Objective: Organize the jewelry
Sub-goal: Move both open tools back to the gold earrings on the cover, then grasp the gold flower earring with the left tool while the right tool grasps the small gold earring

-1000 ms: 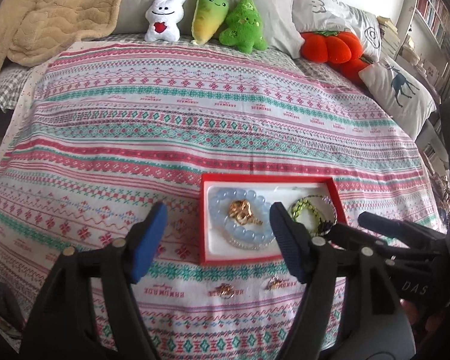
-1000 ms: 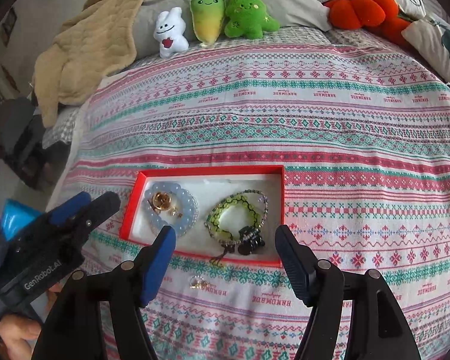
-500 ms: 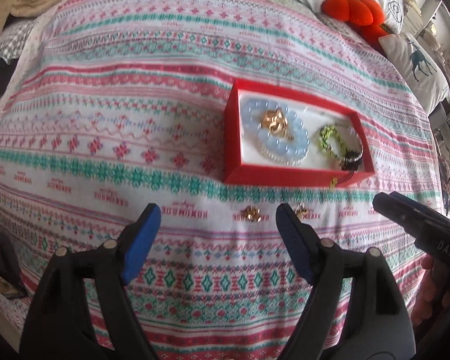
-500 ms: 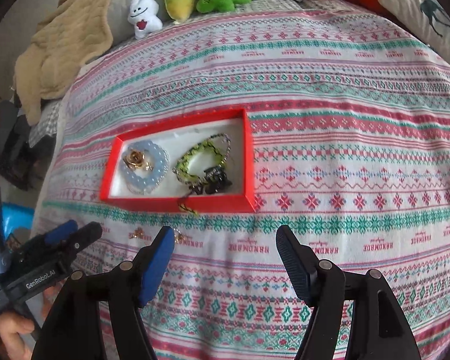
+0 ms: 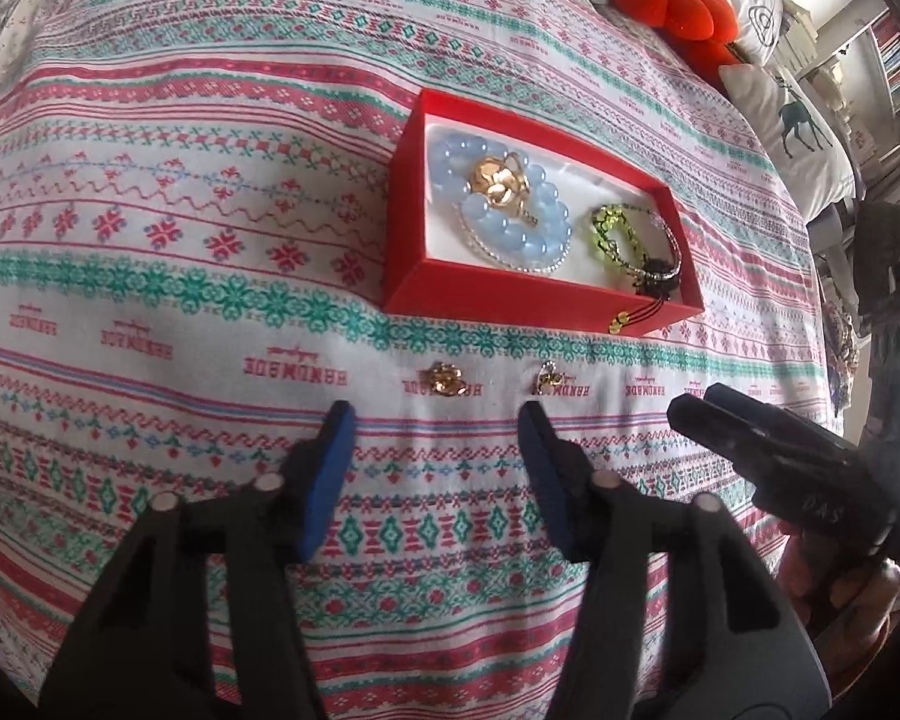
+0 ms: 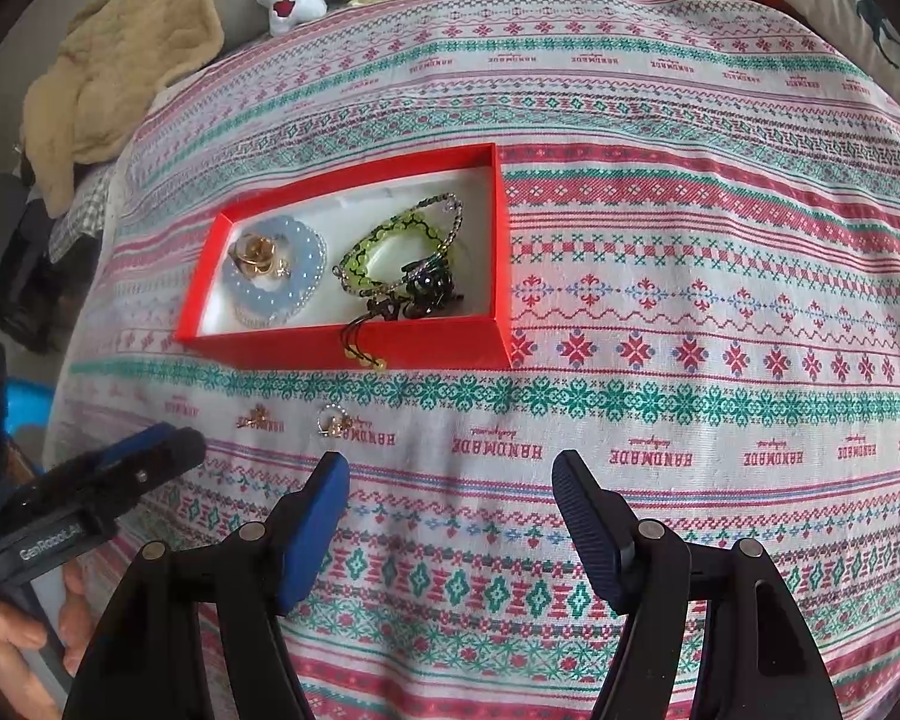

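In the left wrist view, the left gripper (image 5: 435,450) points down at the patterned bedspread (image 5: 180,228) from closer than a second ago, and the plush toys at the head of the bed have slid out of the top edge. Its blue fingers (image 5: 330,468) are closing, narrower than before, with nothing between them. Just beyond the tips lie a gold earring (image 5: 444,379) and a second small earring (image 5: 547,381). Farther off sits the red box (image 5: 534,300), holding a blue bead bracelet (image 5: 510,228) topped by a gold piece (image 5: 498,183), and a green bracelet (image 5: 615,234). The right gripper (image 5: 768,450) enters at right.

In the right wrist view, the right gripper (image 6: 450,504) has also dropped nearer the bed; its fingers stand wide apart and empty, as before. The ringed earring (image 6: 333,420) lies just past the left fingertip, the gold one (image 6: 257,417) beside it, the box (image 6: 342,348) beyond.
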Motion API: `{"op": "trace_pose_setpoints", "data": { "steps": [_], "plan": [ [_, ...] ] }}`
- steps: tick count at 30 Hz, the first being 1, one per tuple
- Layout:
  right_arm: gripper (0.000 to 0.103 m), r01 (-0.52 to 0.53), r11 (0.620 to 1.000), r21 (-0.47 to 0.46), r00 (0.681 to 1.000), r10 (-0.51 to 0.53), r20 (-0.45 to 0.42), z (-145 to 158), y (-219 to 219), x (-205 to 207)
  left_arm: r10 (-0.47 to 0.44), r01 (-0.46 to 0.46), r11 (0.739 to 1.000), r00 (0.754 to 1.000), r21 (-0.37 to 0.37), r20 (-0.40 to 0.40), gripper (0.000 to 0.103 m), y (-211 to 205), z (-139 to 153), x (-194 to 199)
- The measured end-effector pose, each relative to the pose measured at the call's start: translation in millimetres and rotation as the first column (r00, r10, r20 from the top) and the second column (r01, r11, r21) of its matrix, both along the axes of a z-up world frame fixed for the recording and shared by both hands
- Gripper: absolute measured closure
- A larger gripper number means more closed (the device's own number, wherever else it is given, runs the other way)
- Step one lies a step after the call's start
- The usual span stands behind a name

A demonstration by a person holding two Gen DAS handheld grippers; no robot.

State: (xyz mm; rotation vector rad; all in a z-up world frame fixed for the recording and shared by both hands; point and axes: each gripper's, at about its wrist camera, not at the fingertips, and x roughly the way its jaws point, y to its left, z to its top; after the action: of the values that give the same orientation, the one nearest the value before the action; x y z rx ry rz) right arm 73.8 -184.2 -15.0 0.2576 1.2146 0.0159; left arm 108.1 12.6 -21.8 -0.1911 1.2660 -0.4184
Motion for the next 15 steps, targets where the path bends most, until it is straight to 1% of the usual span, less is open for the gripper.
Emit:
{"op": "trace_pose_setpoints", "data": {
  "steps": [1, 4, 9, 15],
  "plan": [
    [0.032, 0.000, 1.000, 0.004, 1.000, 0.000, -0.004, -1, 0, 1, -0.003, 0.003, 1.000, 1.000, 0.005, -0.005, 0.056, -4, -2, 1],
    [0.032, 0.000, 1.000, 0.009, 1.000, 0.000, -0.015, -4, 2, 2, -0.007, 0.007, 1.000, 1.000, 0.030, -0.016, 0.065, -14, -10, 4],
    [0.032, -0.003, 1.000, 0.003, 1.000, 0.003, -0.024, -7, 3, 4, 0.010, -0.009, 0.997, 1.000, 0.078, -0.010, 0.070, -20, -20, 10],
    [0.032, -0.003, 1.000, -0.002, 1.000, 0.003, -0.030, -10, 3, 7, 0.032, -0.031, 0.997, 0.999, 0.066, -0.015, 0.078, -20, -24, 15]
  ]
}}
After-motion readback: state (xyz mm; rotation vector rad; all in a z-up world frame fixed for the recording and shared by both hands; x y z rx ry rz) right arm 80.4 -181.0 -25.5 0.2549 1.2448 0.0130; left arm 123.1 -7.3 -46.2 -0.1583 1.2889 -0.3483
